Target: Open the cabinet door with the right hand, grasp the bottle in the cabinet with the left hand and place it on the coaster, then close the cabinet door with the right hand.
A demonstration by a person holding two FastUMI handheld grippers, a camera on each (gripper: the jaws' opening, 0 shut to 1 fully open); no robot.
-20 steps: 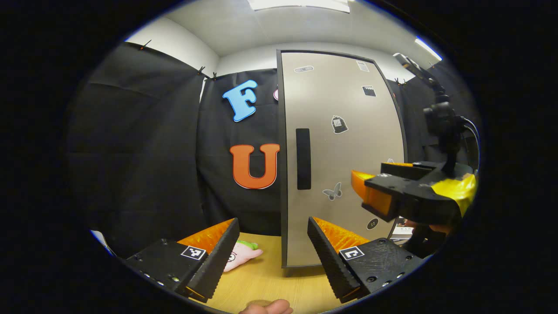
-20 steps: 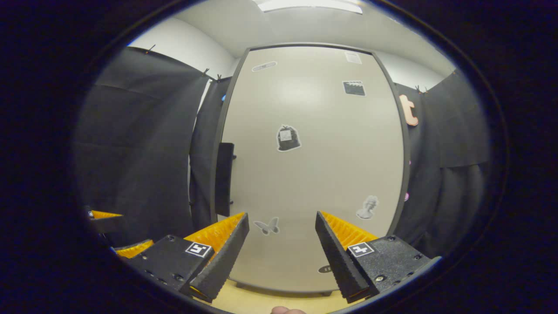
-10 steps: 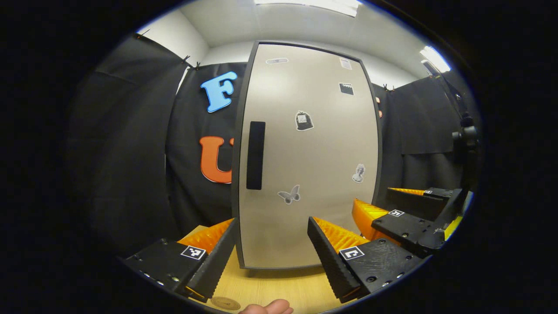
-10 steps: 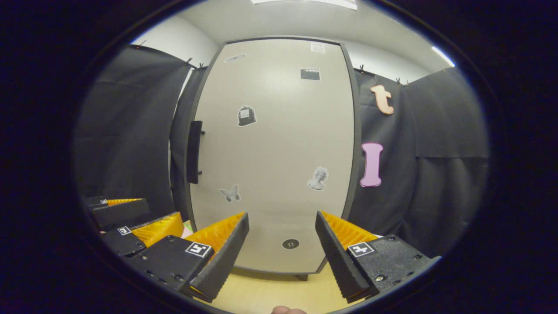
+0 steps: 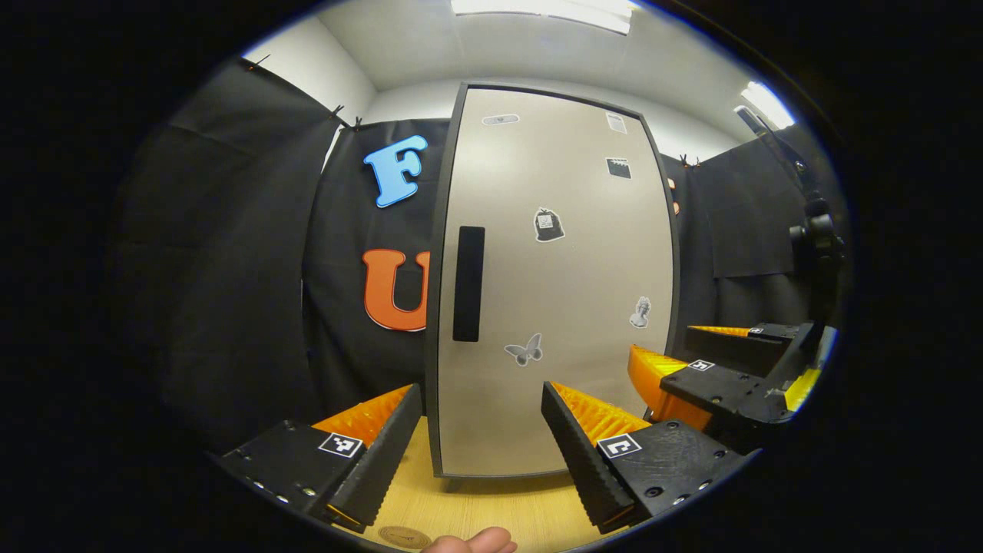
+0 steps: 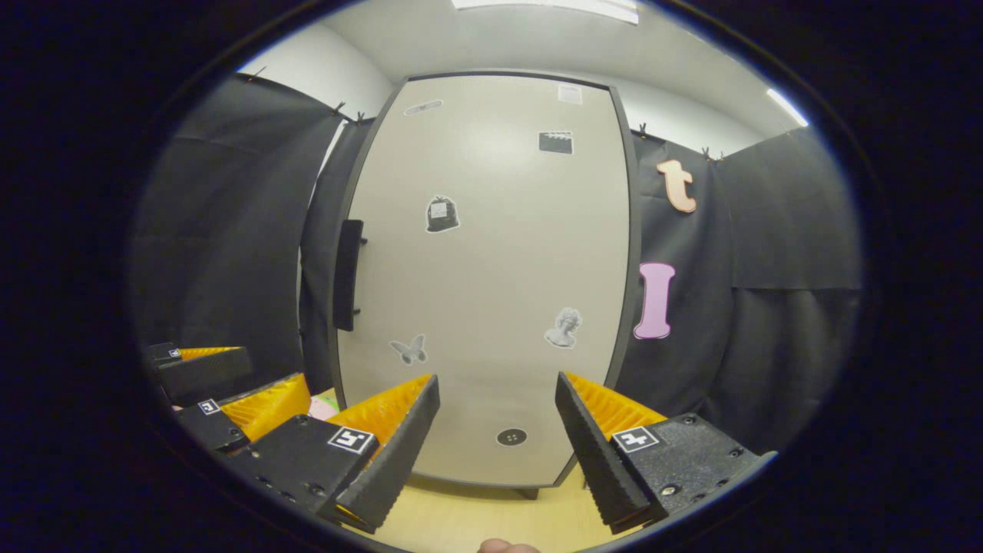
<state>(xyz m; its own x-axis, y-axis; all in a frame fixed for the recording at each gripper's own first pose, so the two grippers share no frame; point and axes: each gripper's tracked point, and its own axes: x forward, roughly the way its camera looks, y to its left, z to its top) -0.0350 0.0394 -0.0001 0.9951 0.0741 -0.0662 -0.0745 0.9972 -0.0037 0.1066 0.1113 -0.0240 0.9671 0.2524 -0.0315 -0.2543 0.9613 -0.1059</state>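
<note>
The tall beige cabinet door (image 5: 568, 307) (image 6: 491, 269) stands shut in its dark frame, hiding the inside. Its black vertical handle (image 5: 468, 284) (image 6: 349, 275) sits near the door's left edge. My left gripper (image 5: 480, 453) is open a short way in front of the door's lower part, empty. My right gripper (image 6: 495, 453) is open too, facing the lower middle of the door with nothing between its fingers. The right gripper (image 5: 660, 340) hangs to the right in the left gripper view; the left gripper (image 6: 273, 369) sits low on the left in the right gripper view. A round brown coaster (image 5: 403, 536) lies on the table just below my left fingers.
The cabinet stands on a light wooden table (image 5: 491, 507) (image 6: 461, 522) with black cloth walls behind and to both sides. A pink soft toy (image 6: 320, 407) peeks out left of the cabinet's foot. A black camera stand (image 5: 818, 238) rises at the far right.
The left gripper view has swung from the door's left edge to face the door squarely. The right gripper has sunk lower and drawn back a little from the door. Both stay open.
</note>
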